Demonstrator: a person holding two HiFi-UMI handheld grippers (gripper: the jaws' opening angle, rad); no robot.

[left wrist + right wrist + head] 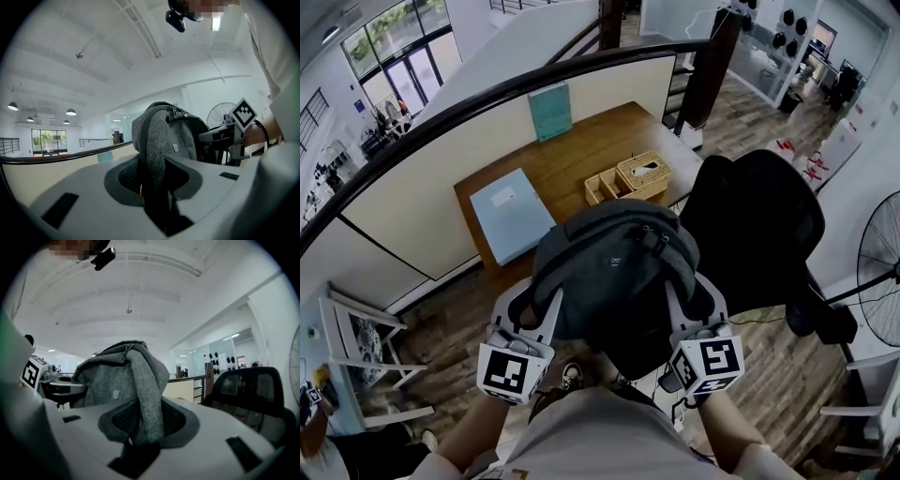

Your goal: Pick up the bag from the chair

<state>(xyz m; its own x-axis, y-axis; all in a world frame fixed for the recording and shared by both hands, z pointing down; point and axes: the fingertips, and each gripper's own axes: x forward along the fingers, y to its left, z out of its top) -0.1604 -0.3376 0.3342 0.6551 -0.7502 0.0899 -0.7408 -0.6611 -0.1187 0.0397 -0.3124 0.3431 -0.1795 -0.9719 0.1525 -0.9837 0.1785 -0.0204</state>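
A grey backpack (614, 267) hangs in the air between both grippers, lifted clear of the black office chair (759, 225) at its right. My left gripper (546, 314) is shut on the bag's left shoulder strap (152, 159). My right gripper (680, 309) is shut on the right strap (145, 399). In the left gripper view the backpack (176, 133) rises above the jaws with the right gripper's marker cube (243, 114) beyond it. The right gripper view shows the backpack (119, 376) and the chair (253, 390) at right.
A wooden table (581, 169) lies beyond the bag, carrying a light blue folder (511, 216), a teal book (550, 111) and wicker baskets (630, 176). A curved black railing (487, 98) runs behind. A floor fan (879, 281) stands at right, white frames (366, 366) at left.
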